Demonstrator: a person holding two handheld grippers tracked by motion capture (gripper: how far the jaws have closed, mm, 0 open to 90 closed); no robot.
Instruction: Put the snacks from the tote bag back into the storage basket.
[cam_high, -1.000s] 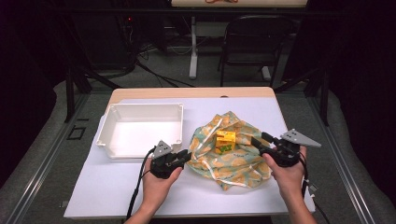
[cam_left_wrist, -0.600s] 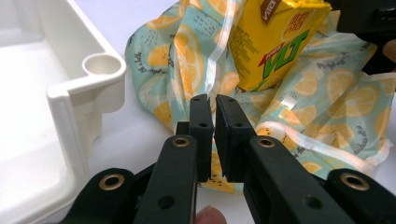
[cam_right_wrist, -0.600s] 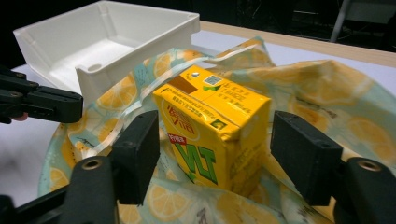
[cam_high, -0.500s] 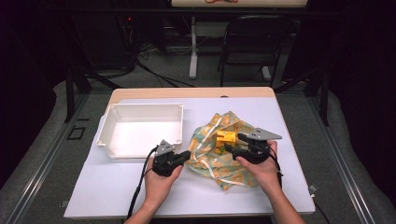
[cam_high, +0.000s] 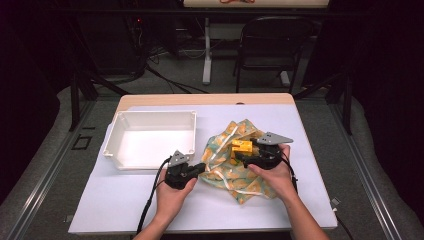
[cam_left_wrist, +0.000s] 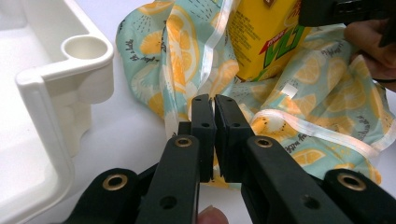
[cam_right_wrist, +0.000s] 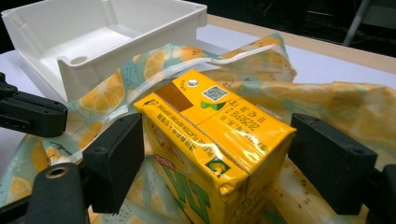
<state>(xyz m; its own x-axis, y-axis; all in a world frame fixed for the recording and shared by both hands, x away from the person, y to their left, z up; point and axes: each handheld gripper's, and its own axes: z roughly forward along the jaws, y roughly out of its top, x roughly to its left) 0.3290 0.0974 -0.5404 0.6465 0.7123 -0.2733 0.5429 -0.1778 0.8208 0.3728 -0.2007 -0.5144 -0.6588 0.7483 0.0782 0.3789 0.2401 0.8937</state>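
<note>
The left gripper (cam_left_wrist: 214, 109) has its jaws pressed together on the near edge of the crumpled pale-green cloth printed with orange slices (cam_high: 235, 162), which lies spread on the white table cover (cam_high: 125, 200) just right of the shallow white plastic tray (cam_high: 150, 137). On the middle of that cloth stands the yellow drink carton (cam_right_wrist: 210, 144), upright and a little dented at one corner. The right gripper (cam_right_wrist: 219, 168) has just been opening, and its jaws now stand spread on either side of the carton, the left pad close against its side and the right pad a little apart from it
</note>
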